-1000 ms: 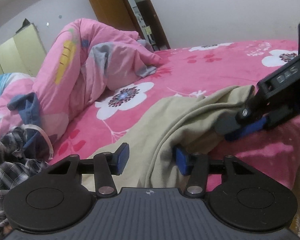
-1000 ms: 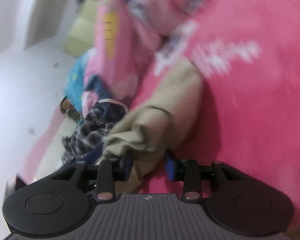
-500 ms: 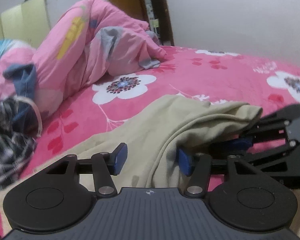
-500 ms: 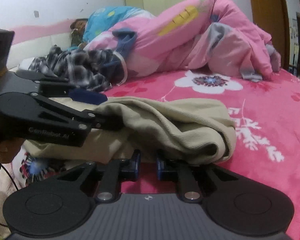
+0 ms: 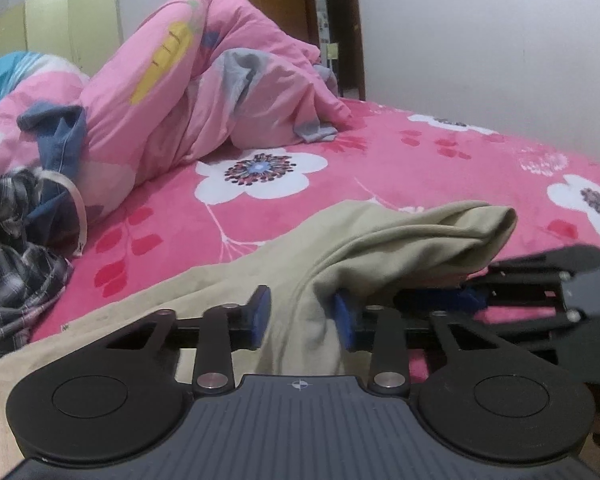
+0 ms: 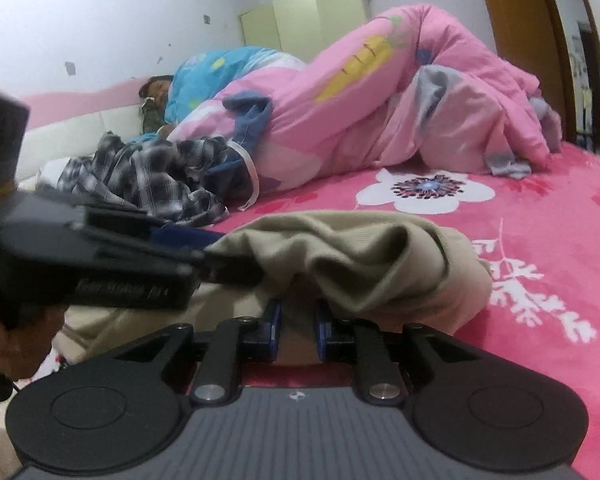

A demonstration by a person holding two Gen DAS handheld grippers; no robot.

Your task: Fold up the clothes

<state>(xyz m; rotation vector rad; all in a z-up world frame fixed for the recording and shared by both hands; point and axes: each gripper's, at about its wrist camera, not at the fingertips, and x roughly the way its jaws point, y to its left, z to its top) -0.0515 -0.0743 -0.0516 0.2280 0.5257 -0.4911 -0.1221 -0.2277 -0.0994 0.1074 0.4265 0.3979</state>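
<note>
Left claw [image 5: 302, 318] sits low at the near edge of the bed with its blue pads [image 5: 260, 314] spread apart, a ridge of the khaki garment [image 5: 384, 248] running up between them; whether either pad presses the cloth cannot be told. Right claw [image 6: 297, 330] has its blue pads [image 6: 273, 328] drawn narrow, with a small gap between them, under a drooping fold of the same khaki garment [image 6: 360, 260]; no pinch on the fabric is visible. Each claw shows in the other's view: the right one comes in from the right under the bunched end of the garment, and the left one reaches in from the left, a hand [image 6: 18, 340] gripping its handle.

The garment lies on the pink floral bedsheet [image 5: 400, 168], one end bunched into a raised heap and the rest spread flat toward the near edge. Farther back lie a checked shirt [image 6: 148, 176], a blue denim piece [image 6: 248, 128] and a heaped pink quilt [image 6: 400, 104]. A person lies under a blue cover [image 6: 216, 68] by the headboard, with yellow-green wardrobe doors [image 6: 308, 16] behind.
</note>
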